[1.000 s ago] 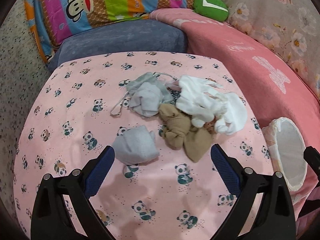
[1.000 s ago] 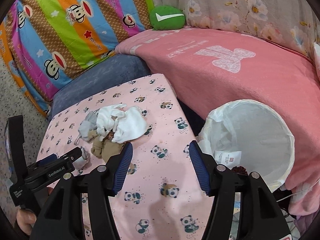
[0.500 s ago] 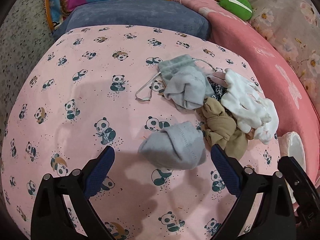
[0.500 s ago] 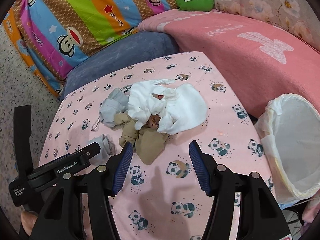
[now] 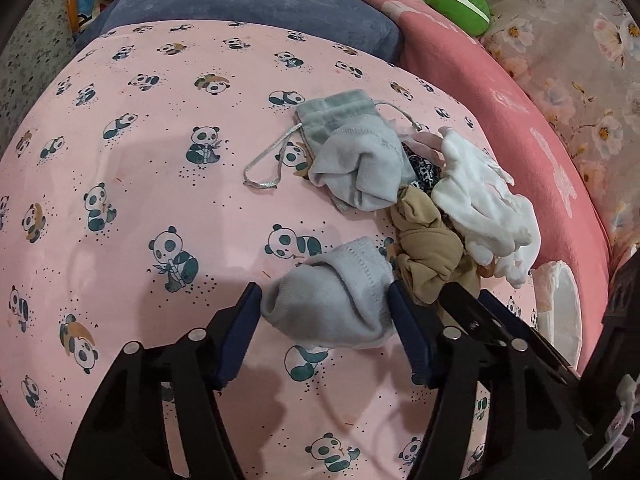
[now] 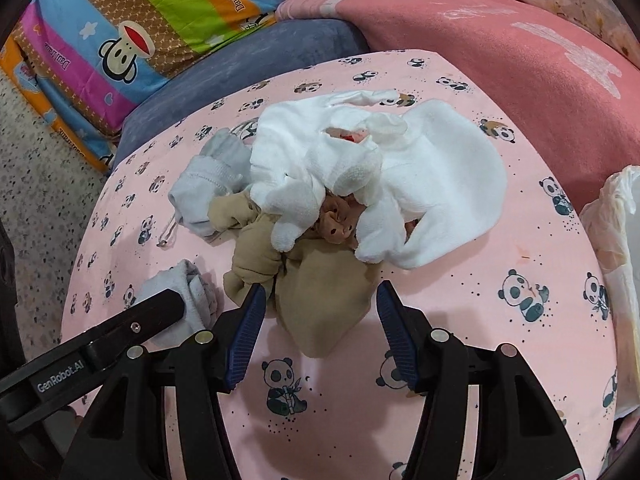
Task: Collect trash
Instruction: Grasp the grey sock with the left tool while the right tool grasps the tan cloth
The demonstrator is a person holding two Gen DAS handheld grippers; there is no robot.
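On the pink panda-print cloth (image 5: 160, 184) lies a pile of scraps: a white cloth (image 6: 420, 184), a tan stocking (image 6: 320, 300), a second grey sock (image 5: 360, 164) and a grey drawstring pouch (image 5: 332, 110). A lone grey sock (image 5: 332, 300) lies nearer. My left gripper (image 5: 324, 292) is closing on it, and both pads touch its sides. My right gripper (image 6: 320, 296) straddles the flat end of the tan stocking. Its jaws are closing, with a gap showing on each side of the stocking. The left gripper's finger (image 6: 140, 328) also shows beside the grey sock (image 6: 188, 292).
A bin with a white liner (image 6: 616, 240) stands off the right edge of the cloth. A pink blanket (image 6: 520, 60), a blue-grey cushion (image 5: 260, 4), a striped cartoon quilt (image 6: 140, 20) and a green pillow (image 5: 456, 0) ring the far side. Speckled floor (image 6: 36, 184) lies to the left.
Both grippers came down closer to the cloth. The left jaws went from wide open to closed around the grey sock. The right gripper swung from the bin over to the tan stocking and narrowed slightly.
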